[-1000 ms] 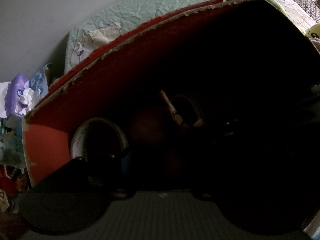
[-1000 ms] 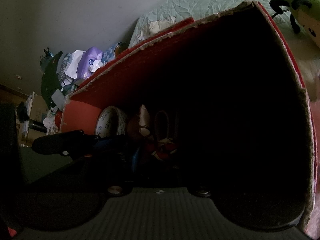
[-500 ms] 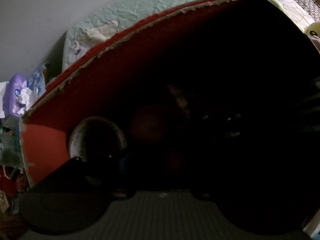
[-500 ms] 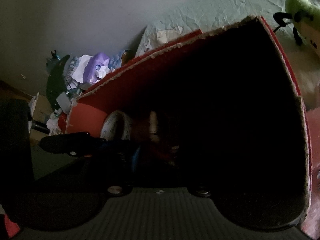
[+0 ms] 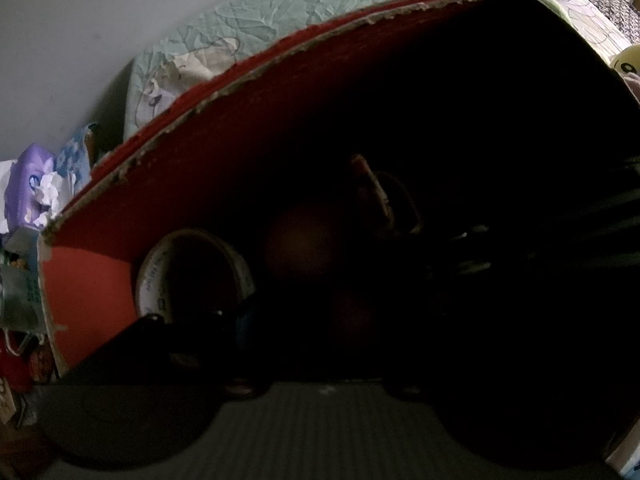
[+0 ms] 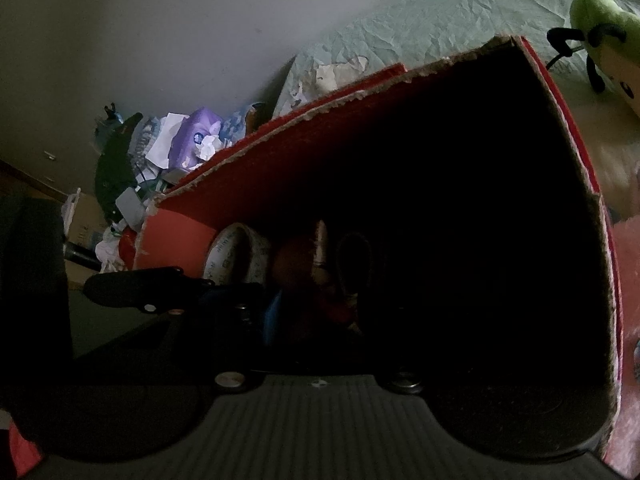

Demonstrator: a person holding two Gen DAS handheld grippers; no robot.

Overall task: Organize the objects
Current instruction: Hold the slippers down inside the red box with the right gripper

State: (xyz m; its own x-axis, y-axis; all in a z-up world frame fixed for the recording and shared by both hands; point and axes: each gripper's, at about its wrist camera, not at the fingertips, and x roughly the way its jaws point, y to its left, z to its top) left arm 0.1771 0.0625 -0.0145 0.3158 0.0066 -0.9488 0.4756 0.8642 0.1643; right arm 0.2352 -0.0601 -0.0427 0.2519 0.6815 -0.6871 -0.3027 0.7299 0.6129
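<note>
Both grippers pointed down into a red cardboard box that stood on a bed with a pale green sheet. The left gripper reached deep into the box, and its fingers were lost in the dark, so whether the jaws were apart or together could not be told. In the right view a black gripper finger lay level over the box's near left corner. The right gripper also aimed into the shadowed inside, and its jaws could not be made out either. At the left end of the box a roll of white printed tape stood on edge against the red wall. Beside it lay a dim reddish round thing, then a pale stick-like thing leaning by another ring; none of these were clear enough to name. The right half of the box was black. Beyond the box sat a purple tissue pack and a green plush toy.
</note>
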